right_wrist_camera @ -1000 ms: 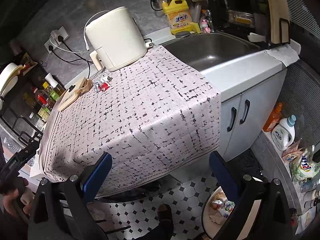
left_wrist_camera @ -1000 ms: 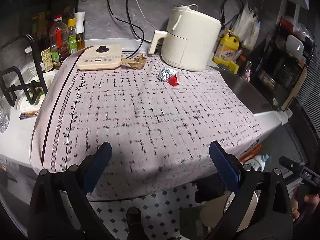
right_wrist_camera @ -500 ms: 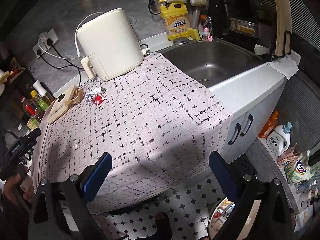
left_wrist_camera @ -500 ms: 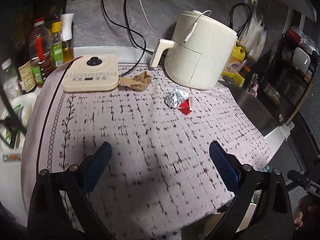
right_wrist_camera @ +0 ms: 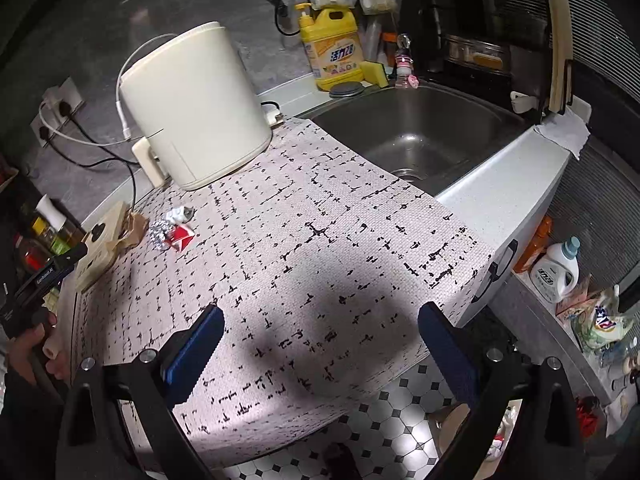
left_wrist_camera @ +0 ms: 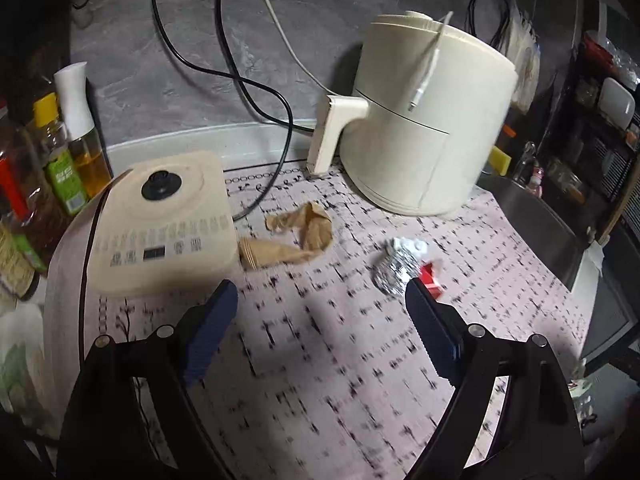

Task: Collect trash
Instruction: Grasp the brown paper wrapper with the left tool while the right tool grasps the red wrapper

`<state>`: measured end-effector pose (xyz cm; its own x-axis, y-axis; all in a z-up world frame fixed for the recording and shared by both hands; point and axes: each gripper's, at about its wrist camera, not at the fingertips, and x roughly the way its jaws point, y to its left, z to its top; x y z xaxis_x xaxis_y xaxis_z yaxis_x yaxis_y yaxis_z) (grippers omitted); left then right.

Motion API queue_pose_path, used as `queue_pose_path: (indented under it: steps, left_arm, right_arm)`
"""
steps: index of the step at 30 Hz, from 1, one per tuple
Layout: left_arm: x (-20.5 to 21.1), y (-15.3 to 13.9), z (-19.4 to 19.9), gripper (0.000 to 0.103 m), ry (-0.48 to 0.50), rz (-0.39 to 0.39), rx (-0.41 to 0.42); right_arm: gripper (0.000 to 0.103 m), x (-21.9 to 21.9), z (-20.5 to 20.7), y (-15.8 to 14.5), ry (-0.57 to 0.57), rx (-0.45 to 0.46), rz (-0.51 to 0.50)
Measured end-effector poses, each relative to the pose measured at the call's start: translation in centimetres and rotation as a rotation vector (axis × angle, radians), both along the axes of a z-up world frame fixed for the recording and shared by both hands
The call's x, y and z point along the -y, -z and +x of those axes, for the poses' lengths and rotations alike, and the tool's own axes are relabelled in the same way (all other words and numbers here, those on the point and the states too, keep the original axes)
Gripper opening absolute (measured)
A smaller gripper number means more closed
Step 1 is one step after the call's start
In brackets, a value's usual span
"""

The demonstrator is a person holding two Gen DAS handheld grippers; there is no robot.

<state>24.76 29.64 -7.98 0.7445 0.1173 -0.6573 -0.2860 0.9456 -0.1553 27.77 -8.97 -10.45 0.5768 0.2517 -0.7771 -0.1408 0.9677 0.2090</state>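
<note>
The left gripper [left_wrist_camera: 322, 300] hangs over the cloth [left_wrist_camera: 320, 380], its jaws apart and just now closing a little, with nothing between them. Beyond it, in front of the air fryer [left_wrist_camera: 424, 128], lies the trash. A crumpled brown paper [left_wrist_camera: 298, 236] sits to the fryer's front left, touching the edge of the cream scale [left_wrist_camera: 160, 220]. A foil ball [left_wrist_camera: 394, 270] lies straight in front of the fryer, with a white scrap [left_wrist_camera: 410, 245] on its fryer side and a red wrapper [left_wrist_camera: 430, 278] touching its other side. The left gripper's right finger [left_wrist_camera: 432, 336] partly covers the foil and wrapper.

The right gripper [right_wrist_camera: 320, 344] is wide open and empty over the cloth's near edge, well apart from the fryer. To the fryer's right is the sink [right_wrist_camera: 420, 136], with 1 yellow bottle [right_wrist_camera: 334, 54] behind it.
</note>
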Motion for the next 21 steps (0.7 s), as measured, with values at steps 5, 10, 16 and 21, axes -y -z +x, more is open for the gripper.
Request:
queue_pose_path:
  steps: [5,10,16,21]
  left_arm:
    - [-1.9,1.1,2.8,0.082,0.028,0.018,-0.02]
    - [-2.3,2.2,5.4,0.074,0.078,0.029,-0.051]
    - [-1.3,3.9,7.8,0.066,0.136,0.081,-0.107]
    - [0.0,4.5,9.5,0.066,0.169,0.16,-0.123]
  right_arm:
    - [0.095,-0.4,0.4,0.2,0.054,-0.01,-0.012]
    - [0.095,-0.6,1.0,0.5,0.089,-0.022,-0.033]
    - [0.095,-1.3,1.6,0.0,0.101,-0.016,-0.046]
    - [0.095,-1.7,1.7,0.1,0.083,-0.03,-0.067]
